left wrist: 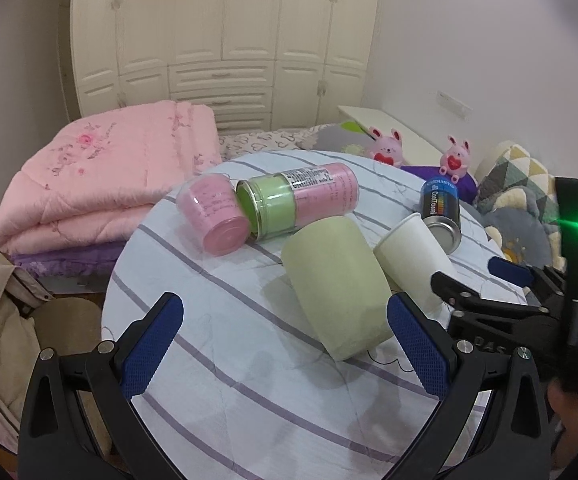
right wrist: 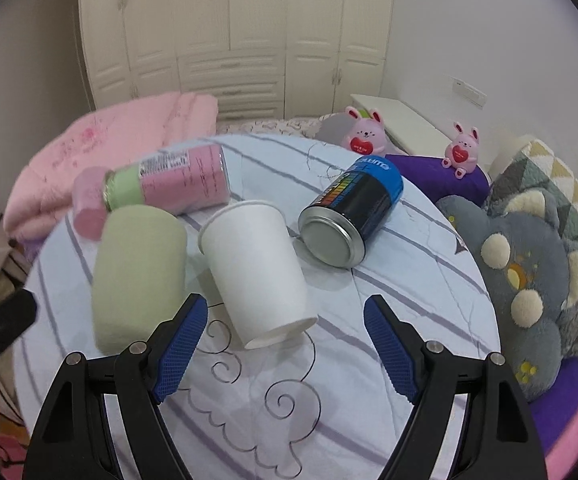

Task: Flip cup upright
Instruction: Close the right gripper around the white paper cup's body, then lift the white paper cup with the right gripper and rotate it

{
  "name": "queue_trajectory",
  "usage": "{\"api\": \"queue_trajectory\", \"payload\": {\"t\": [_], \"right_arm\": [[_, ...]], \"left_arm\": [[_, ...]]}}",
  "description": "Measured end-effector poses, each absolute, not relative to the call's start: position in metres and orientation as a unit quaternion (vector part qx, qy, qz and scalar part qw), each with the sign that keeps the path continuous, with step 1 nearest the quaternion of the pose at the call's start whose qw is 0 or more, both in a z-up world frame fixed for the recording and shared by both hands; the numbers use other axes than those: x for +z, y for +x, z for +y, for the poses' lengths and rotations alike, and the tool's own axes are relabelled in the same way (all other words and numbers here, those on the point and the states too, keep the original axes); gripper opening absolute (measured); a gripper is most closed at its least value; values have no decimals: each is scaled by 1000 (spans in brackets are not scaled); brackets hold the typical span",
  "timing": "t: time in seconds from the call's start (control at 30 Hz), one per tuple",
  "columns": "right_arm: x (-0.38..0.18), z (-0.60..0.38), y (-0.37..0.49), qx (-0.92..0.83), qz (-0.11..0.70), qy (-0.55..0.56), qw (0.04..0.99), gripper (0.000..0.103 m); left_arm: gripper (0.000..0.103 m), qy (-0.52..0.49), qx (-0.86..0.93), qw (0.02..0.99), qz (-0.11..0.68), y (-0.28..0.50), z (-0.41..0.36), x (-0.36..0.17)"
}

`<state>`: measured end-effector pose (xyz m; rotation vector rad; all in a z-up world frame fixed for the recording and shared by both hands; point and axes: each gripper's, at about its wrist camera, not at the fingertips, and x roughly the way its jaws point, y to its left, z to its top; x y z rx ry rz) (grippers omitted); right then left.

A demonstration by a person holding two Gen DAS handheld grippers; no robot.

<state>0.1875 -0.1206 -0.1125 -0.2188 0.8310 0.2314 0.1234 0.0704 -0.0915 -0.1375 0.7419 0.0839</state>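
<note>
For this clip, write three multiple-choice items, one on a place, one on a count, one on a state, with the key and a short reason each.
1. What lies directly left of the white paper cup in the right wrist view?
A. the blue can
B. the green cup
C. a plush bunny

2. How many pink plush bunnies sit behind the table?
A. one
B. two
C. four

3. How does the white paper cup stand?
A. upright, mouth up
B. mouth down on the cloth
C. crushed flat

Key:
1 B, the green cup is beside it on the left; the blue can lies to the right.
2 B, one bunny and a second bunny show.
3 B, its closed base faces up and its rim rests on the striped cloth.
</note>
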Motion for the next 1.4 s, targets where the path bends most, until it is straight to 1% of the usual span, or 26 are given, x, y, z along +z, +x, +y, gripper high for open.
{"api": "queue_trajectory", "payload": {"t": [0.13, 0.4, 0.47, 0.5, 0.6, 0.77, 1.03, 1.27, 1.4], "right_arm": [[-122, -113, 201, 118, 422, -121, 891, 82], [-133, -104, 214, 144, 448, -80, 879, 80], [-138, -105, 215, 135, 457, -75, 876, 69], [-140, -108, 215, 135, 466, -63, 872, 61], [-140, -120, 212, 141, 475, -22, 868, 60], [-137, -134, 199, 148, 480, 17, 865, 60], [-132, -149, 158, 155, 480, 37, 863, 60], [-151, -159, 133, 207, 497, 103, 836, 61], [-151, -152, 124, 227, 490, 104, 835, 61]], "left_arm": [[103, -68, 34, 927, 367, 128, 72, -94], [103, -68, 27, 925, 373, 130, 76, -95], [103, -68, 28, 925, 373, 128, 77, -95], [103, -69, 28, 925, 373, 126, 78, -95], [103, -69, 28, 925, 373, 124, 78, -94], [103, -68, 25, 925, 373, 117, 77, -92], [103, -74, 10, 921, 382, 105, 62, -92], [103, -75, 5, 914, 398, 101, 39, -95], [103, -72, 10, 912, 403, 99, 27, -94]]}}
